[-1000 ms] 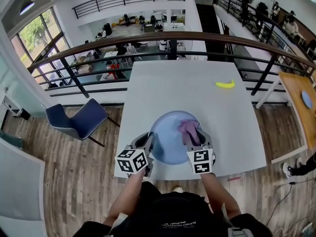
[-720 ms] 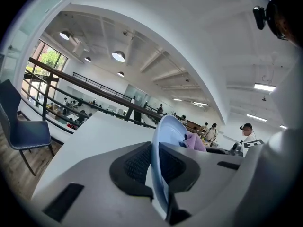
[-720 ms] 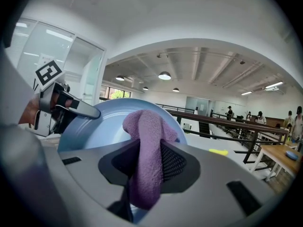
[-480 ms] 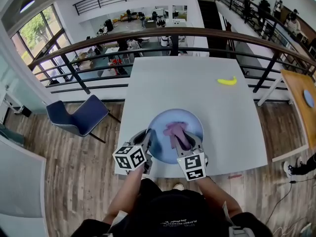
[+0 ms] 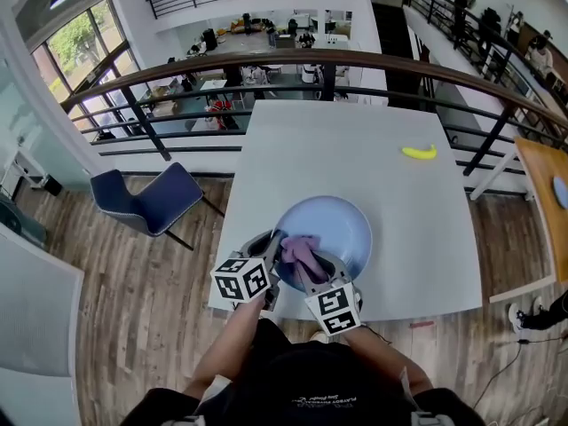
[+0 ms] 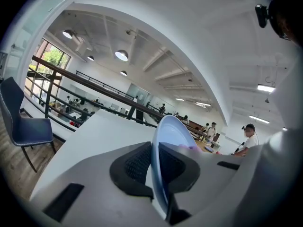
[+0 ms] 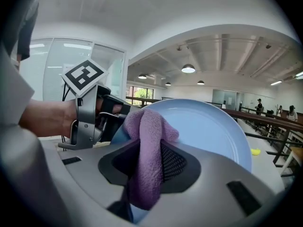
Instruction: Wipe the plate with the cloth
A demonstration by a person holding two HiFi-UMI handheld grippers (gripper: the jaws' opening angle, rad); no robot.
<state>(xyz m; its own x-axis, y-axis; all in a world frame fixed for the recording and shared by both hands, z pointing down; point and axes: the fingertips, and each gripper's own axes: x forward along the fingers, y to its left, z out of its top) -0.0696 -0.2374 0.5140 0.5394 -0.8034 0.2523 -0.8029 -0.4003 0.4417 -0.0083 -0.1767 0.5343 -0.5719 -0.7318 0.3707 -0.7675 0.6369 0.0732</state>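
A pale blue plate (image 5: pixel 333 224) lies near the front edge of the white table (image 5: pixel 355 149). My left gripper (image 5: pixel 269 269) is shut on the plate's left rim (image 6: pixel 161 155), which shows edge-on between its pads. My right gripper (image 5: pixel 306 272) is shut on a purple cloth (image 5: pixel 299 252). The cloth (image 7: pixel 147 150) hangs folded between the jaws and rests on the plate's (image 7: pixel 208 126) near-left part, close to the left gripper (image 7: pixel 102 115).
A yellow banana (image 5: pixel 419 153) lies at the table's far right. A blue chair (image 5: pixel 146 201) stands to the left of the table. A dark railing (image 5: pixel 311 69) runs behind the table's far edge. A wooden table (image 5: pixel 541 193) is at the right.
My right gripper has dragged the cloth across the plate from its right side to its near-left part, and now points more leftward. The left gripper keeps its hold on the rim.
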